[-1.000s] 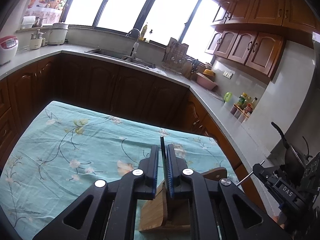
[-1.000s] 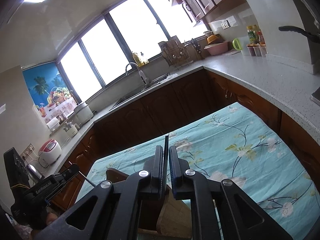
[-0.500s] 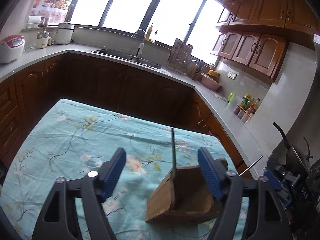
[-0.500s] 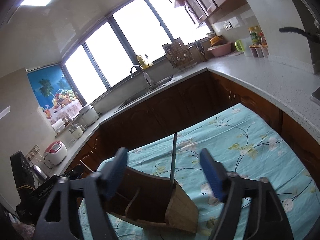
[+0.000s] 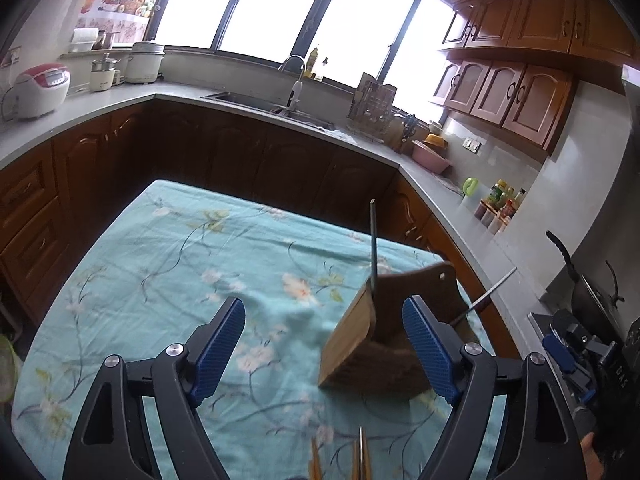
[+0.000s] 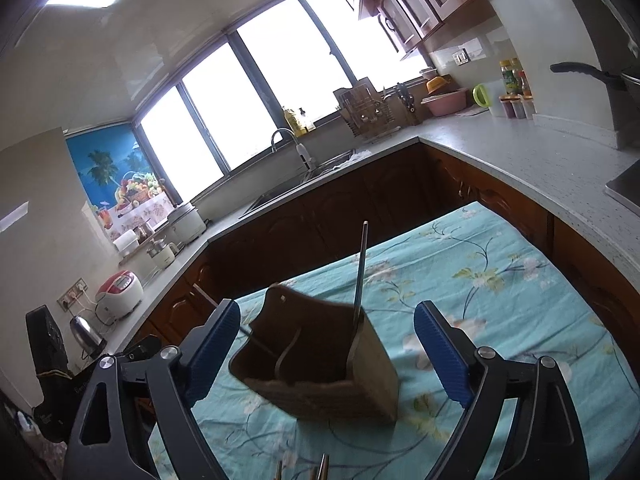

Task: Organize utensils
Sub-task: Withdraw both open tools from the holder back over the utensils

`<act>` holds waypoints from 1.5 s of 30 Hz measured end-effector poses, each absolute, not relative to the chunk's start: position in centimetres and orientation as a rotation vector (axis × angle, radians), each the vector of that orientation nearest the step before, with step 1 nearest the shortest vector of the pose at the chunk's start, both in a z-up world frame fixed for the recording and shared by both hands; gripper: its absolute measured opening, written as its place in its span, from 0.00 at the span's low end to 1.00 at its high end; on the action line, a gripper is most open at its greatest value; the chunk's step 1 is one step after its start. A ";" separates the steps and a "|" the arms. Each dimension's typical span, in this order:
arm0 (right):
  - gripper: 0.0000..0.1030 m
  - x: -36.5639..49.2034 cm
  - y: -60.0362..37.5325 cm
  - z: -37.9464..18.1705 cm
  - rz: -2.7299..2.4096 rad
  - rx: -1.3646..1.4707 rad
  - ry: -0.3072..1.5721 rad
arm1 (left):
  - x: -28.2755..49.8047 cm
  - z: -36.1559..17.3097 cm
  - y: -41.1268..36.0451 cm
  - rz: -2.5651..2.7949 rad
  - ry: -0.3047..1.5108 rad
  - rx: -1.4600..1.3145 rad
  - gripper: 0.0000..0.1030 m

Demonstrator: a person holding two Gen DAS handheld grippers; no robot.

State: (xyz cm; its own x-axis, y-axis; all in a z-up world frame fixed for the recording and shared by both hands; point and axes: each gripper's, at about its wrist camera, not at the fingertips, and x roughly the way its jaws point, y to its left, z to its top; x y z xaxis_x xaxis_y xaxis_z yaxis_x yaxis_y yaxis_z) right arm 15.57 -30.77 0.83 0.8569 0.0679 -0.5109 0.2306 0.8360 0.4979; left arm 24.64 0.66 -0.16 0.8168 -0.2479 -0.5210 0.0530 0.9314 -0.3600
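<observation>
Both our tongs stand wide open and hold nothing: the left tongs [image 5: 324, 346] and the right tongs [image 6: 326, 350] each have their ribbed blue pads spread apart, with the wooden holder [image 6: 316, 364] in front of them on the bench [image 5: 160, 280].

The holder is a small box of brown wood with a taller, curved back panel and a hole near its top. It sits on a thin turquoise cloth [image 6: 500, 280] printed with pale flowers and dark stems, which looks soft and slightly rumpled. A slim, flat metal utensil [image 6: 360, 276] stands in the holder's right front corner and leans against the wall there, its handle rising well above the rim. A second thin metal rod [image 5: 484, 294] pokes out slantwise from the holder's far side. More utensil tips [image 5: 358, 460] show at the lower edge of both views, nearer us than the holder; we cannot tell what kind they are.

We judge the main risk to be the holder tipping. It is light and narrow, the tall utensil sits high above its rim, and a knock from a pad could topple it. The loose cloth could also slide or bunch under a push. Smooth, thin metal handles may slip or twist between the pads when we pick up the next piece.
</observation>
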 end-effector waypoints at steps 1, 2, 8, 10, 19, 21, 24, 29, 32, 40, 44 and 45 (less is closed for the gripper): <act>0.88 15.2 -30.6 0.9 -0.089 0.580 0.542 | 24.1 -0.1 0.8 -0.162 0.600 -0.341 0.79; 0.88 14.8 -30.5 1.0 -0.087 0.579 0.543 | 23.7 0.0 1.0 -0.160 0.603 -0.341 0.79; 0.89 12.4 -29.4 1.4 -0.081 0.556 0.554 | 20.5 0.6 1.6 -0.152 0.610 -0.337 0.81; 0.89 11.8 -29.1 1.4 -0.079 0.550 0.559 | 19.5 0.7 1.8 -0.152 0.610 -0.334 0.82; 0.89 8.1 -27.4 0.5 -0.087 0.540 0.617 | 15.4 0.1 2.4 -0.156 0.640 -0.322 0.83; 0.89 7.2 -27.2 0.1 -0.089 0.547 0.629 | 14.9 -0.2 2.6 -0.159 0.651 -0.326 0.83; 0.89 6.2 -26.8 -0.1 -0.091 0.550 0.642 | 13.9 -0.7 3.1 -0.153 0.671 -0.329 0.83; 0.89 4.9 -26.3 -0.7 -0.089 0.542 0.666 | 12.7 -1.3 3.6 -0.141 0.701 -0.334 0.83; 0.89 4.4 -25.9 -1.2 -0.092 0.540 0.682 | 12.2 -1.7 3.8 -0.131 0.715 -0.334 0.83; 0.89 3.5 -25.6 -2.6 -0.104 0.540 0.723 | 12.0 -2.8 3.6 -0.127 0.754 -0.326 0.83; 0.89 3.4 -25.3 -3.5 -0.103 0.534 0.747 | 12.2 -3.4 3.4 -0.126 0.779 -0.316 0.83; 0.89 3.4 -25.2 -3.6 -0.104 0.532 0.753 | 12.4 -3.5 3.3 -0.127 0.786 -0.313 0.83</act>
State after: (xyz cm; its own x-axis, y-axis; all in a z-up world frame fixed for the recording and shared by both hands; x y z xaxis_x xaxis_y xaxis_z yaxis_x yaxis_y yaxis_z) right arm 3.37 -25.23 -3.64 0.7316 0.0968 -0.6748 0.2757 0.8633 0.4227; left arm 12.40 3.32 -3.46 0.7021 -0.2275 -0.6748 -0.0034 0.9465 -0.3227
